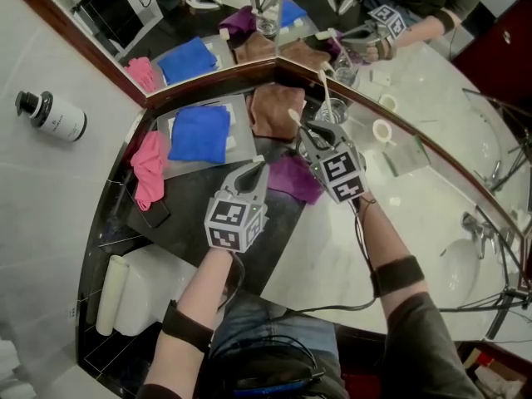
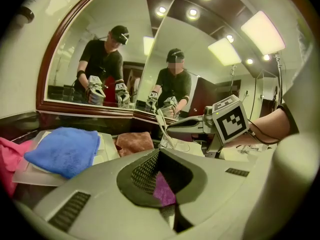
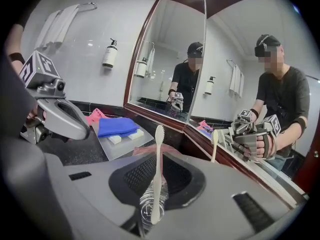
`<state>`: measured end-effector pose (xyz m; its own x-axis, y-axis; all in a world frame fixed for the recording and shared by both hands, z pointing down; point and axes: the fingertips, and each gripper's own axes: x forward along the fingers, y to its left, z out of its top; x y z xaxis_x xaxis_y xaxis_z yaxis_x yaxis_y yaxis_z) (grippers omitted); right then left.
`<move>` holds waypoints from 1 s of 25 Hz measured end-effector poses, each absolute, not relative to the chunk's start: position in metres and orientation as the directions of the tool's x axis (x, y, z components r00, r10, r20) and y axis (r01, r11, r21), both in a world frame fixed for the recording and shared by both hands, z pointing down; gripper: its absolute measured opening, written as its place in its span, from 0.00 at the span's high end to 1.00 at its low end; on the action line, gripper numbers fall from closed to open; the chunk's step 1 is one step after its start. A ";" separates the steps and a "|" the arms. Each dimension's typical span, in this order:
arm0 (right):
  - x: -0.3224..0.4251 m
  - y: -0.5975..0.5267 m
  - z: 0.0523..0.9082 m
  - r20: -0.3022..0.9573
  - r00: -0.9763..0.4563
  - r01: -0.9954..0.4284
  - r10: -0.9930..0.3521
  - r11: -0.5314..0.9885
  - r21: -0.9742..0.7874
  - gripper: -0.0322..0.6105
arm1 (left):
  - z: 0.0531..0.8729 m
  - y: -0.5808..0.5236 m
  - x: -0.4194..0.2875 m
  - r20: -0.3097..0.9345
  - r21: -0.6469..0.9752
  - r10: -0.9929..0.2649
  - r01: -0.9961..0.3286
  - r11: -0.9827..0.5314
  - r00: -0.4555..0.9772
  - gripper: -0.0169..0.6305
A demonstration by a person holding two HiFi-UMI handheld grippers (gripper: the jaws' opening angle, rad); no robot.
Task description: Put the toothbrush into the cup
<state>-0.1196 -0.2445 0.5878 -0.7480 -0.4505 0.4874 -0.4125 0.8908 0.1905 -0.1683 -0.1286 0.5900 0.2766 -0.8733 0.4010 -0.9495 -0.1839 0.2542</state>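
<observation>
By the mirror corner of the desk, the R hand-held gripper has its jaws a little apart, a narrow gap w/ the pads off the toothbrush. Toothbrush stands upright betw. them, handle end down inside the clear cup, brush head up. Cup sits on the desk right by the mirror frame, next to a brown cloth. L hand-held gripper is closed tight w/ nothing in it, held over the dark part of the desk near a purple cloth. Blue towel lies on a pale tray, pink cloth beside it. Pump bottle is on the wall.
</observation>
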 end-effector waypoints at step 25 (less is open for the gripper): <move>0.085 -0.139 0.497 0.487 -0.534 -0.797 -0.691 0.604 -0.016 0.92 | 0.503 -0.075 -0.152 0.440 0.212 -0.828 -0.936 -0.280 0.347 0.97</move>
